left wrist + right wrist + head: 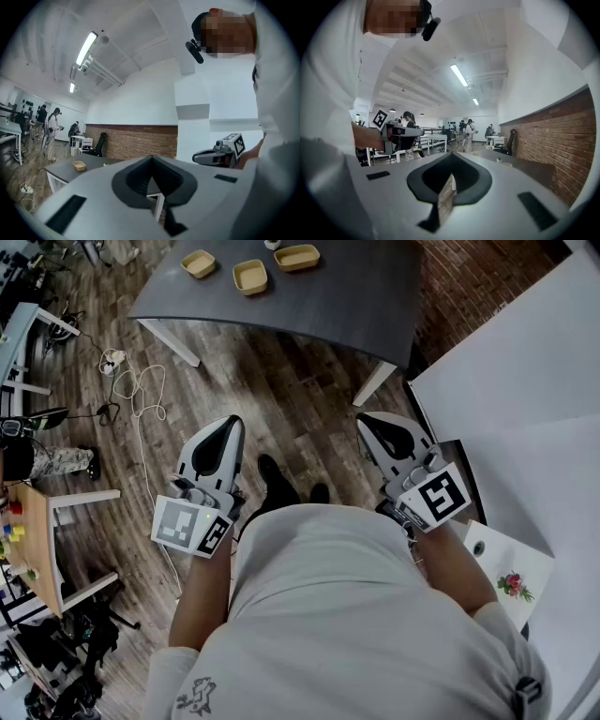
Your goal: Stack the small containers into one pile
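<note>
Wood floor [281, 390] lies between me and the desk [356, 296], where three small containers [250, 277] sit apart, unstacked; my left gripper [229, 426] and right gripper [370, 423] are closed, empty.

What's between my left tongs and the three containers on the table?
In the head view, only bare wood floor and the dark table's near edge. A white cable lies off to the left.
</note>
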### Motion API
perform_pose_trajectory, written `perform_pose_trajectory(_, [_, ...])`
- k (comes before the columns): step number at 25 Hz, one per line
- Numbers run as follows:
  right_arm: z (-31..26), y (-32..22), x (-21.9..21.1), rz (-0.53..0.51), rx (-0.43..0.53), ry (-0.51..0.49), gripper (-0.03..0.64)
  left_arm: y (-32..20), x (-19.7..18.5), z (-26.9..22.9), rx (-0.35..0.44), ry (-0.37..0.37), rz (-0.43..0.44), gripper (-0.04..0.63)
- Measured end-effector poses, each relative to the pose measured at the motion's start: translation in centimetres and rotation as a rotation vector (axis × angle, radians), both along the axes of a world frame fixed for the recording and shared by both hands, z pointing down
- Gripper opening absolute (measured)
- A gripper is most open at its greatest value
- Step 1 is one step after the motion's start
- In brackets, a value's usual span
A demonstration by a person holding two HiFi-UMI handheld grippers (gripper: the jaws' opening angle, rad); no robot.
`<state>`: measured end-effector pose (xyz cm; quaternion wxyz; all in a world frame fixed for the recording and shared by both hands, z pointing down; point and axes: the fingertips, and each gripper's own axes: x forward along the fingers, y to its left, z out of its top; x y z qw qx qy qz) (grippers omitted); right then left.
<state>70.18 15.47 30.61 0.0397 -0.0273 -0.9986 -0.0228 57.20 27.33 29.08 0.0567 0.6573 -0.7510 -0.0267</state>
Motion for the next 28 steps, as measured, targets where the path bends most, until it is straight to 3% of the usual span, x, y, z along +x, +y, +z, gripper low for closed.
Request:
perform_pose_trajectory(12, [-0.3,-0.6,-2.0,-0.016,0.021,-0.005,0.003,-0.9,-2.0,0.2,-0.009,-0.003,0.015,0.011])
perform_pose_trajectory(15, [0.0,-0.4,-3.4,-0.041,0.002,0.000,0.005,-0.8,-3.2,1.2,0.002,0.030,0.022,0.012])
perform_pose_trajectory(20, [0.3,-0.5,-6.6,-0.027,-0.025,0.004,0.006,-1.2,-5.5,1.1,-0.025,0.032,0.060,0.012])
perform_pose_trajectory(23, [0.8,-0.8,-9.5,-0.047,-0.044,0.029,0.072,-1.7,-8.0,1.2,-0.022,0.037,0.078,0.012])
perform_pose_trajectory(28, [1.5,-0.4,-15.7,-0.062,-0.055,0.067,0.101,-1.9,-13.4,1.5,-0.023,0.033,0.088,0.012])
